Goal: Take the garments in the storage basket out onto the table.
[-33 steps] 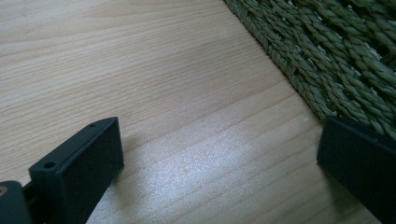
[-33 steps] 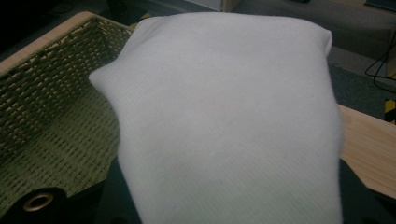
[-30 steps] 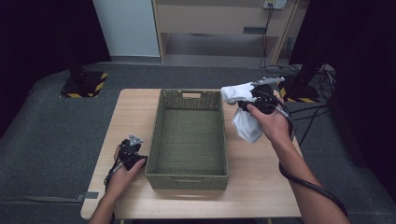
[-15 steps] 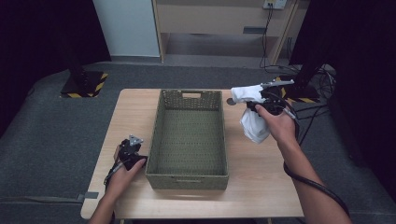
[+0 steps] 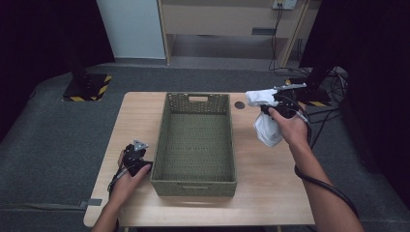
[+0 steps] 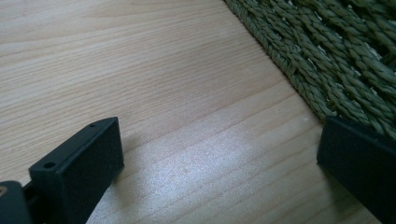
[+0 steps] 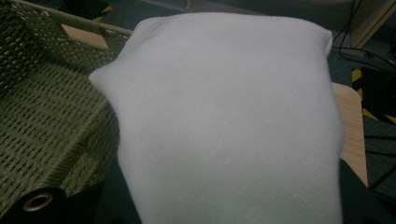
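Jaws of the right gripper (image 5: 270, 102) are clamping a white cloth (image 5: 266, 129), which is hanging bunched above the table's (image 5: 270, 193) right side, just beside the woven green basket (image 5: 196, 140) (its far right corner). In the right gripper view the cloth (image 7: 224, 121) is draping over both jaws. The left gripper (image 5: 136, 155) is resting on the table at the basket's left wall, jaws standing apart with bare wood between them.

White cloth (image 7: 224, 121) draped over tongs (basket (image 7: 42, 107) just left).
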`<control>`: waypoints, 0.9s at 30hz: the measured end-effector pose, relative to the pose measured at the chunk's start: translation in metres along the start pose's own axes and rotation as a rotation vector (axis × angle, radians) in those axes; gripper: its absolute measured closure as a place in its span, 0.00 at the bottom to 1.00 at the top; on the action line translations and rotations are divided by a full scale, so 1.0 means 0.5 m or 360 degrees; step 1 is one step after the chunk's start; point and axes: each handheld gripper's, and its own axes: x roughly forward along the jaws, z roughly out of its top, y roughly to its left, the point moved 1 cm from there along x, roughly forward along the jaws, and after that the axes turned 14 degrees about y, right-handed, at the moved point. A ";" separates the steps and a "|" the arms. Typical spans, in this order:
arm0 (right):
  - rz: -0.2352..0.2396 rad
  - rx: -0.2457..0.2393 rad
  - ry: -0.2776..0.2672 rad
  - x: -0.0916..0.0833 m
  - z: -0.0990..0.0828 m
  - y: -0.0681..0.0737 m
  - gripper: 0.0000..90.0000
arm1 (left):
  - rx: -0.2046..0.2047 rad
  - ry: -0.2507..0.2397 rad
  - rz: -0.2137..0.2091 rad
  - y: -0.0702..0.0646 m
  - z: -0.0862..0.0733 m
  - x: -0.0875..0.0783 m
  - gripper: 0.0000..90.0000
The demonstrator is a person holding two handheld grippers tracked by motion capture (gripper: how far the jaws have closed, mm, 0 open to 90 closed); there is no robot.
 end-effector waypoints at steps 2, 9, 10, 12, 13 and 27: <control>-0.0004 0.0006 0.0007 0.005 0.000 -0.004 0.57 | 0.0000 0.0000 0.0000 0.000 0.000 0.000 0.00; -0.0007 0.0010 0.0021 0.018 0.002 -0.013 0.57 | 0.0000 0.0000 0.0000 0.000 0.000 0.000 0.00; -0.0009 0.0011 0.0022 0.021 0.001 -0.014 0.57 | 0.0000 0.0000 -0.0001 0.000 0.000 0.000 0.00; -0.0008 0.0017 0.0027 0.025 0.001 -0.015 0.57 | 0.0000 0.0000 0.0000 0.000 0.000 0.000 0.00; -0.0007 0.0018 0.0026 0.027 0.002 -0.015 0.57 | 0.0000 0.0000 -0.0001 0.000 0.000 0.000 0.00; -0.0029 0.0013 0.0041 0.069 0.015 -0.006 0.57 | 0.0000 0.0000 -0.0001 0.000 0.000 0.000 0.00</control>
